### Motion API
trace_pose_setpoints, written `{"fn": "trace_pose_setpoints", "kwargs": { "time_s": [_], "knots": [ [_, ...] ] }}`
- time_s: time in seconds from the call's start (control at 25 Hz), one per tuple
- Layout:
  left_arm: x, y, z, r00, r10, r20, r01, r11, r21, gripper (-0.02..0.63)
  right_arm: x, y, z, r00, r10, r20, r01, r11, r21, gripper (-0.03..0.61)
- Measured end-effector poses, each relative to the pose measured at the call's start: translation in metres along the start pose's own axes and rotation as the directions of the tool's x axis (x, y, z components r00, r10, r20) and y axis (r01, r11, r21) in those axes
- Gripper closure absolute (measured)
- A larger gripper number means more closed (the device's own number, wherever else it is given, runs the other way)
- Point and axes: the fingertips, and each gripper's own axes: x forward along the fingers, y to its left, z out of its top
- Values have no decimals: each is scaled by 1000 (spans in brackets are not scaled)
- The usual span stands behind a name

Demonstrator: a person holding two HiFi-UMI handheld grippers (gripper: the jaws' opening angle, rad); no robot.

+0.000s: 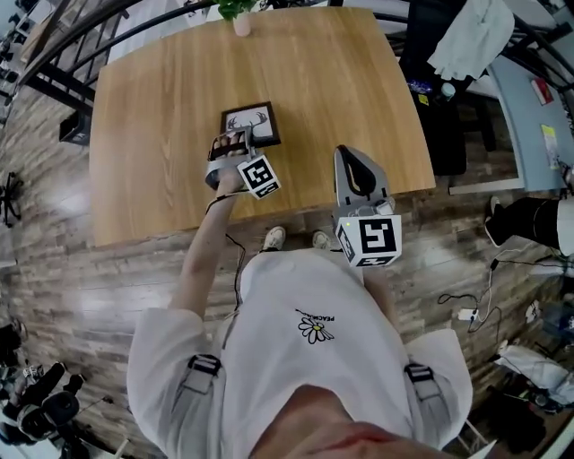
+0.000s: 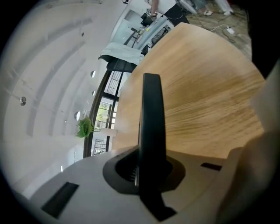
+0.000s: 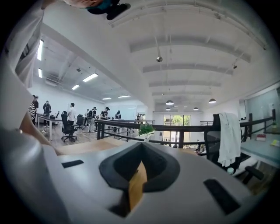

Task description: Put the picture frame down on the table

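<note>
Small picture frame [image 1: 252,123]: near-square, dark border, white print on which we make out antlered head. Face turned up toward head camera, sides slightly skewed to table [image 1: 152,116] edges. Positioned over near-middle of light wooden tabletop, close to front edge. Near side pinched between closed jaws of left gripper [image 1: 236,143]. From left gripper view we see it edge-on, thin black bar upright against wood grain. Whether it touches tabletop, we cannot tell.

Potted plant [image 1: 239,12]; chair [image 1: 444,108], perhaps jacket-draped
</note>
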Motion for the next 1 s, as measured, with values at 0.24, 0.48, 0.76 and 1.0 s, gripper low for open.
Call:
{"fn": "trace_pose_setpoints", "kwargs": {
  "time_s": [0.24,0.48,0.76,1.0],
  "knots": [
    [3,-23,1,1000,-17,14,17,1000,5,577,0,-1,-2,1000,-3,-10,3,1000,7,568],
    [5,-61,-4,968,-249,12,249,969,-2,403,-2,4,-2,1000,6,-10,-6,1000,12,568],
    [1,-69,0,895,-445,31,446,894,-35,340,-2,6,-8,999,12,-30,-12,1000,5,568],
    [-8,-82,-3,785,-619,23,619,785,4,285,0,16,-12,998,44,-44,-43,999,9,568]
  ]
}}
